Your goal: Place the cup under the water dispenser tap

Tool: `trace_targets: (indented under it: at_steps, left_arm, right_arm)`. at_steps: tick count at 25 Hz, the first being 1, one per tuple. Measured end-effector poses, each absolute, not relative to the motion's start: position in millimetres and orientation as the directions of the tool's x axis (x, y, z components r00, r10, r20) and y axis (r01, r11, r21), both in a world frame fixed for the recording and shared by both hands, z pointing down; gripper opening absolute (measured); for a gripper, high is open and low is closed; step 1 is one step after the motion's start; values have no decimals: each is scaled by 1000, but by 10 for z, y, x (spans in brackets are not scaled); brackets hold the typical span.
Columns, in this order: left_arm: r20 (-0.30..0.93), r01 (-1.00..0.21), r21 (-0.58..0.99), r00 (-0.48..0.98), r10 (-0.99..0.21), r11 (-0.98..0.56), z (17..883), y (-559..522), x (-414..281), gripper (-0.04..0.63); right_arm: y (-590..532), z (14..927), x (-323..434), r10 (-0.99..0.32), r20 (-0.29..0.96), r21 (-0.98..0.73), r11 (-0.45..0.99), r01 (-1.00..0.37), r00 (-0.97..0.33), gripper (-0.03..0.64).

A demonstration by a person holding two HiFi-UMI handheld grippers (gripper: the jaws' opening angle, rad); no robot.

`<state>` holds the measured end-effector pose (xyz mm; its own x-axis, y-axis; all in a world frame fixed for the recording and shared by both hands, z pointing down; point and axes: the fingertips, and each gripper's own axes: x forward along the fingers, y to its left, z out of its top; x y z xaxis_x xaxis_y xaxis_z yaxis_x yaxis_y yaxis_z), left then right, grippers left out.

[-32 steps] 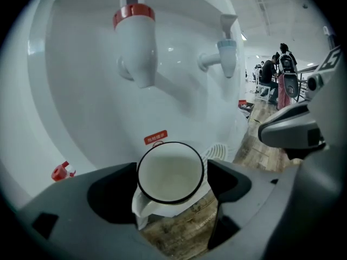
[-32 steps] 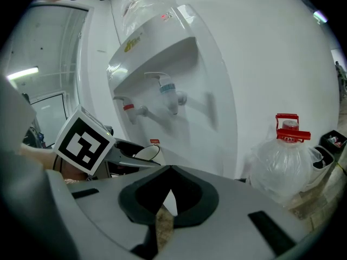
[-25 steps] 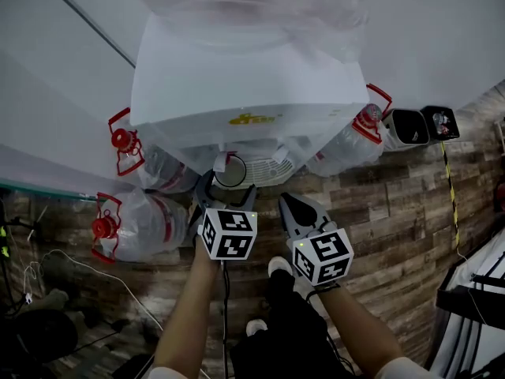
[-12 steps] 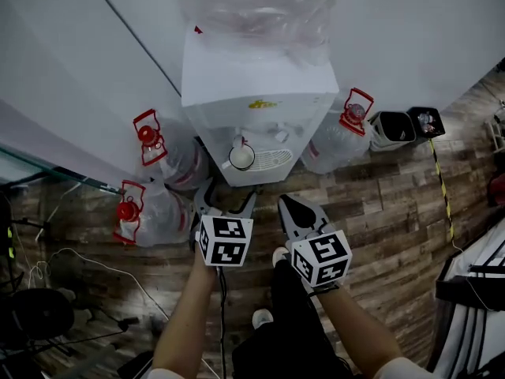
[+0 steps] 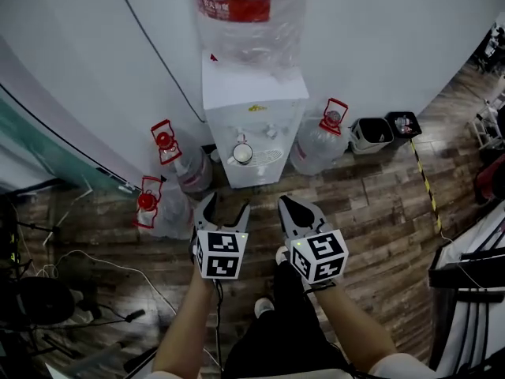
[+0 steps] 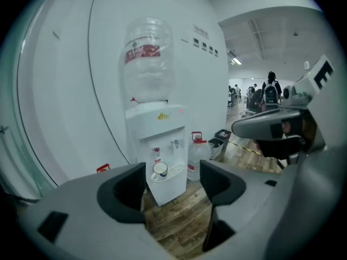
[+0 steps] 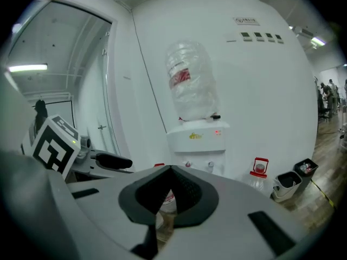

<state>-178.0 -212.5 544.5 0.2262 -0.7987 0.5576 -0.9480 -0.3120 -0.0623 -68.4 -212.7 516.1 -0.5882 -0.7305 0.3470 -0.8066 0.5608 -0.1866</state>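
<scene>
The cup (image 5: pixel 242 153) stands upright on the drip tray (image 5: pixel 270 156) of the water dispenser (image 5: pixel 254 105). Its long axis is vertical and its dark-rimmed mouth faces the ceiling. It sits at the tray's left end, right under the left, red-marked tap (image 6: pixel 156 151), and its handle looks to stick out toward the left of the head view. Nothing touches it.

The dispenser is a white box against the white wall (image 5: pixel 379 46), with a big clear bottle (image 5: pixel 248 14) upended on top. Water jugs with red handles rest on the wooden floor (image 5: pixel 371 204) on both sides: one just right of the dispenser (image 5: pixel 316 144), two to its left (image 5: pixel 189 168). Two small bins (image 5: pixel 369 134) sit further right along the wall.

Both grippers are held well back from the dispenser, side by side and pointing at it. The left gripper (image 5: pixel 226 208) has its jaws spread with only air between them, though they have just been drawing in a little; its own view frames the cup far off in the gap. The right gripper (image 5: pixel 288 205) has its jaws pressed together on nothing
</scene>
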Motion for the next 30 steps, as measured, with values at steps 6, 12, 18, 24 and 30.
trace_targets:
  at_steps: [6, 12, 18, 24, 30]
  left_arm:
    - [515, -957, -31, 234, -825, -290, 4560, -1497, -1716, 307]
    - [465, -968, 22, 233, -854, -251, 3869, -1046, -1605, 253]
    - [417, -972, 28, 222, -881, -232, 3522, -721, -1378, 204]
    - [382, -978, 11, 195, -903, -207, 3256, -432, -1180, 181]
    - [372, -983, 2, 172, -912, -185, 3068, -233, -1005, 132]
  right_arm:
    - [-1570, 4378, -613, -736, 317, -209, 561, -801, -599, 20]
    - [-1232, 3678, -474, -743, 286, -215, 565, -796, -605, 20]
    - [-949, 3234, -244, -737, 247, -183, 602, -777, -629, 20]
    - [-609, 3066, 46, -718, 240, -218, 617, -756, -654, 20]
    - [-390, 2974, 258, -709, 242, -190, 635, -749, -662, 20]
